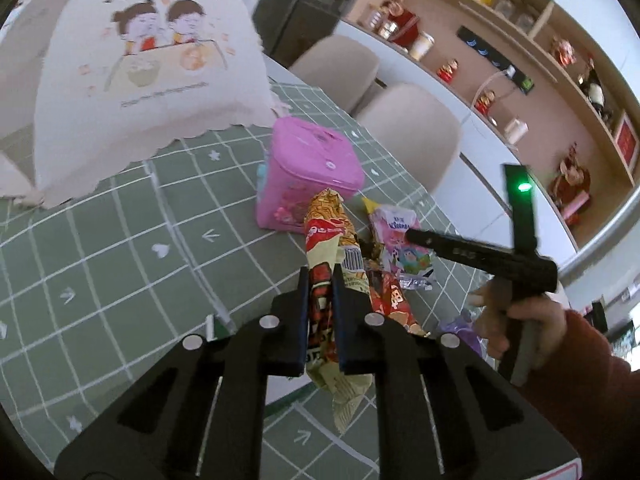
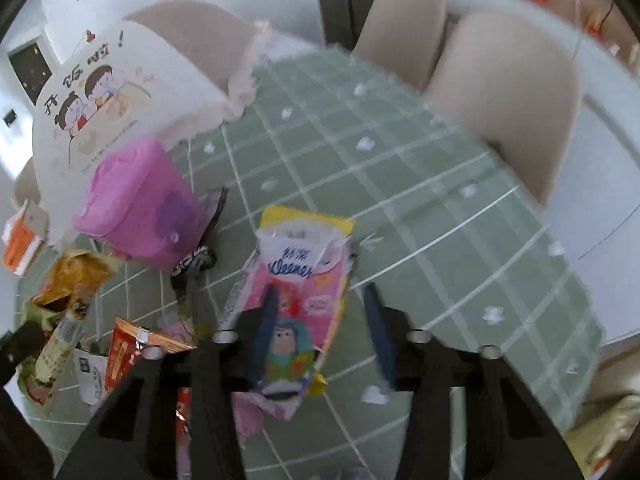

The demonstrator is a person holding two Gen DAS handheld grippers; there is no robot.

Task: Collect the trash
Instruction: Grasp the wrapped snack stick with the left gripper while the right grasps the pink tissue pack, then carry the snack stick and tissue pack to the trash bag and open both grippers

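Observation:
My left gripper [image 1: 321,280] is shut on a long yellow and red snack wrapper [image 1: 330,240] and holds it above the table; the wrapper also shows at the left of the right wrist view [image 2: 60,304]. A pink Kleenex tissue pack [image 2: 298,292] lies on the green checked tablecloth [image 2: 400,168], and it also shows in the left wrist view [image 1: 400,236]. My right gripper [image 2: 320,320] is open, its fingers [image 2: 266,320] straddling the pack. In the left wrist view the right gripper [image 1: 416,236] reaches over the pack. A red wrapper [image 2: 124,356] lies beside it.
A pink box [image 1: 308,176] stands behind the wrappers. A white domed food cover [image 1: 132,72] with a cartoon print sits at the back left. Two beige chairs [image 1: 408,132] stand at the table's far edge. Shelves [image 1: 540,80] with ornaments line the wall.

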